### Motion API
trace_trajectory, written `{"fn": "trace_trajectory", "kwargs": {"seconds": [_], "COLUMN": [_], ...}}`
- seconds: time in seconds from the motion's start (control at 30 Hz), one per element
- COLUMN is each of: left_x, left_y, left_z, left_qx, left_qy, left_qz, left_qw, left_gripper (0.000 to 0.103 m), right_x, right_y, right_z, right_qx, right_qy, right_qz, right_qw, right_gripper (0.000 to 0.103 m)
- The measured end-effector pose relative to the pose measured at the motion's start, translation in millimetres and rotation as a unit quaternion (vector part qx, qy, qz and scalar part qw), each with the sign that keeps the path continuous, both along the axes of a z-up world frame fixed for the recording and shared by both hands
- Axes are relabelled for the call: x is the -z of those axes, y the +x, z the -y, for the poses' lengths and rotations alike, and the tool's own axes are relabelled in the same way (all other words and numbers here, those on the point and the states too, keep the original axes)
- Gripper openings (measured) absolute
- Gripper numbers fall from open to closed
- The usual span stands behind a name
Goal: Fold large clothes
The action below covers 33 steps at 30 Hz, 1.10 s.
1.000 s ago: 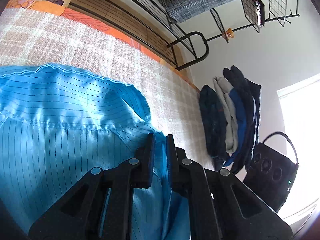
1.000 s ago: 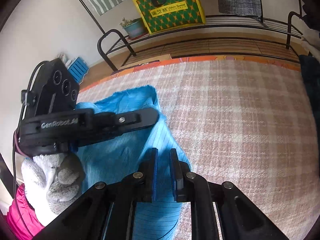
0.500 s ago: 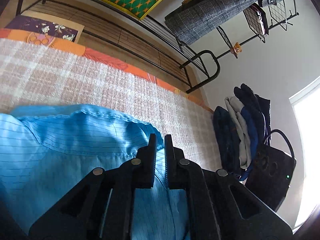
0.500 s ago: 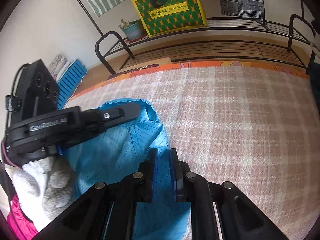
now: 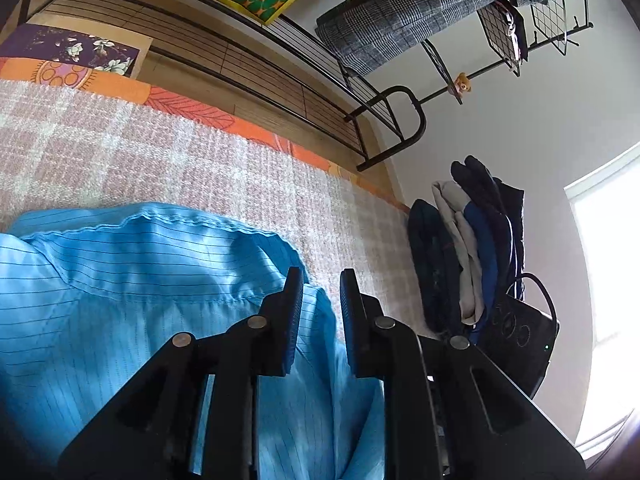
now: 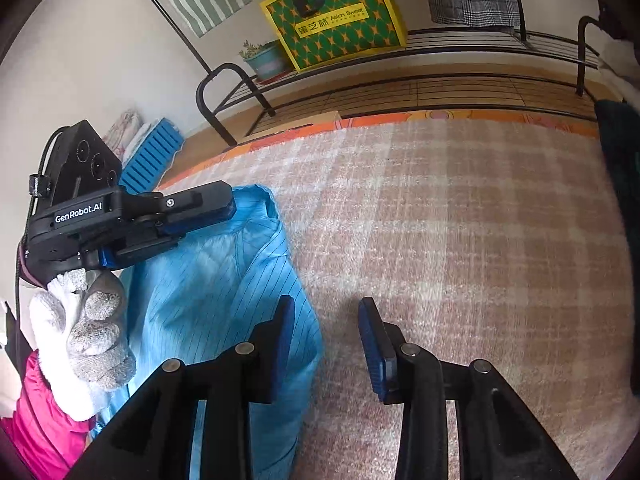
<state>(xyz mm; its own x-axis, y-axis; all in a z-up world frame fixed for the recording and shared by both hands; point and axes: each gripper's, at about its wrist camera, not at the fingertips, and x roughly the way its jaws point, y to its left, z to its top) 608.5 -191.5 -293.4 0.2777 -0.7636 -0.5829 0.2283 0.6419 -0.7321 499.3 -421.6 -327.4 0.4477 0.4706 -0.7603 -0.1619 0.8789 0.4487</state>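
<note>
Left gripper [image 6: 208, 208] jaws opening over the blue pinstriped garment [image 6: 224, 280] lying on the plaid blanket [image 6: 460, 240], cloth edge in the gap unpinched, right gripper [image 6: 326, 344] jaws opening, garment edge beside its left finger.

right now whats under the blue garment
The blue garment lies on a pink-and-white plaid blanket, which shows all around it. Whatever sits directly beneath the cloth is covered.
</note>
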Motion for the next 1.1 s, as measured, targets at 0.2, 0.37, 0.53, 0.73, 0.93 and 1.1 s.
{"fn": "trace_trajectory", "kwargs": {"seconds": [0.2,0.37,0.53,0.73,0.93,1.1], "left_x": [13,34,41,27,-57,-111], "left_y": [4,7,8,7,-19,-47], "left_z": [20,22,17,17,-32,-106], "left_qx": [0.021,-0.002,-0.013,-0.012,-0.022,-0.046], "left_qy": [-0.006,0.041,0.031,0.047,0.034,0.087], "left_qz": [-0.018,-0.012,-0.014,0.009,0.074,0.136], "left_qw": [0.9996,0.9991,0.9994,0.9988,0.9964,0.9858], "left_gripper": [0.016,0.005,0.002,0.002,0.003,0.058], "right_x": [9,-2,-12,-16,-61,-87], "right_y": [-6,-17,-31,-24,-60,-91], "right_z": [3,-21,-8,-1,10,20], "right_qx": [0.0,-0.007,0.03,0.052,0.052,0.053], "right_qy": [0.051,-0.011,-0.012,-0.027,-0.022,-0.025], "right_qz": [-0.023,-0.003,0.017,0.017,0.059,0.11], "right_qw": [0.998,1.0,0.999,0.998,0.997,0.992], "right_gripper": [0.017,0.0,0.0,0.026,0.031,0.04]}}
